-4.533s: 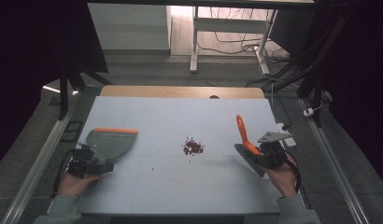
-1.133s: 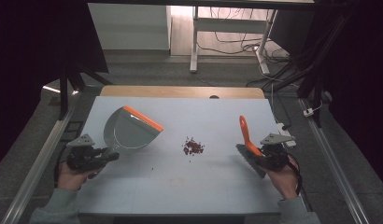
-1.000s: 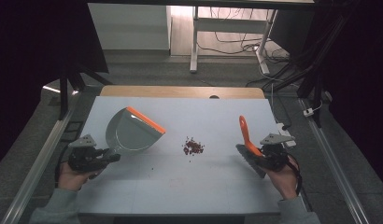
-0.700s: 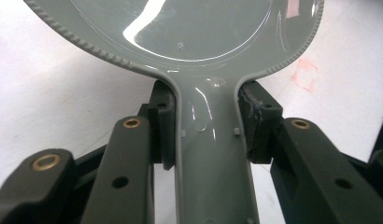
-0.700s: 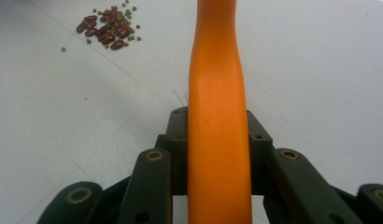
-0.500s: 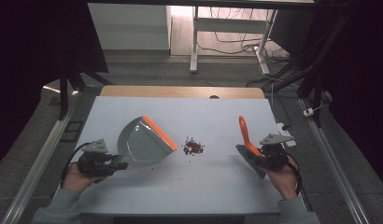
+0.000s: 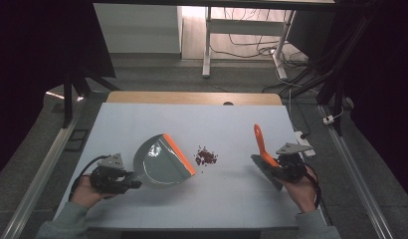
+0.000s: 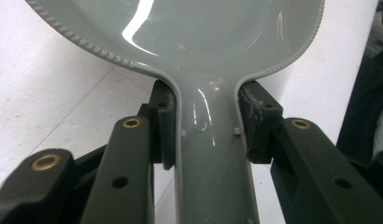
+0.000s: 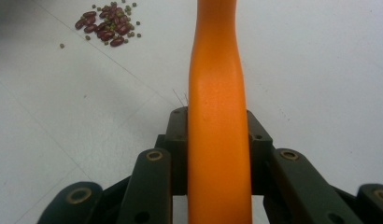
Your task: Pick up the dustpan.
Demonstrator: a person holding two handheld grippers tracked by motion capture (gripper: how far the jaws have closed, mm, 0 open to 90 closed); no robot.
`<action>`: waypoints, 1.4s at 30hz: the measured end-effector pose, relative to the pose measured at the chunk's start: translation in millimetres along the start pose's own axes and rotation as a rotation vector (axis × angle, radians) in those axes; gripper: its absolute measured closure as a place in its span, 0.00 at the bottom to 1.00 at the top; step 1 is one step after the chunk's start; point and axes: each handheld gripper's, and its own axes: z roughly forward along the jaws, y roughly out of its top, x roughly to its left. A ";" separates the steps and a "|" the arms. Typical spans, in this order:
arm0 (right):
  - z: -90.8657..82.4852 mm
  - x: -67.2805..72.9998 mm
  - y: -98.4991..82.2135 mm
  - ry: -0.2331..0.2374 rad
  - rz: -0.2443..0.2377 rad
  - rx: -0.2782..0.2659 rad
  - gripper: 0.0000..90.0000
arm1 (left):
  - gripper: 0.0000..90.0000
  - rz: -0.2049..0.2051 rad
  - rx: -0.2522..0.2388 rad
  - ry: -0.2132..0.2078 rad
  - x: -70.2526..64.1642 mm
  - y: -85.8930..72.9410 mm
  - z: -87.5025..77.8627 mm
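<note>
The left tongs (image 8: 206, 135) are clamped on the grey handle of a dustpan (image 8: 189, 42), one black jaw pressed against each side of the handle where it widens into the pan. In the high view the left tongs (image 7: 130, 179) sit near the front left of the desk (image 7: 142, 119), held in the person's left hand (image 7: 85, 191), and the dustpan (image 7: 159, 164) reaches from them toward the middle of the desk. The pan is grey with an orange strip along its front lip, and that lip faces right, toward a small pile of beans (image 7: 206, 156). The lip lies near the pile but apart from it, with bare desk between them.

The right tongs (image 9: 217, 126) are clamped on the orange handle of a brush (image 9: 217, 93), a jaw against either side. In the high view the right tongs (image 7: 271, 167) are at the right side of the desk in the person's right hand (image 7: 301, 186), and the brush (image 7: 260, 144) handle rises up and away from them. I cannot make out the bristles clearly.

The beans (image 9: 105, 25) are dark red mixed with a few small green ones, loosely heaped with some strays around. They lie on the white desk between the dustpan and the brush, closer to the dustpan.
</note>
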 end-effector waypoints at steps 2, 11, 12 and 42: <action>-0.1 0.3 0.1 0.001 0.000 0.001 0.78 | 0.68 0.007 0.007 -0.008 -1.3 0.6 1.6; 0.0 0.9 0.4 -0.001 0.001 0.003 0.78 | 0.68 0.047 0.043 -0.051 -6.5 2.4 7.9; -0.3 0.7 0.4 -0.002 0.001 0.002 0.78 | 0.68 0.051 0.047 -0.055 -7.3 2.5 8.5; -2.4 2.1 4.6 -0.006 -0.012 -0.011 0.78 | 0.68 -0.041 0.147 -0.056 -11.0 10.6 22.4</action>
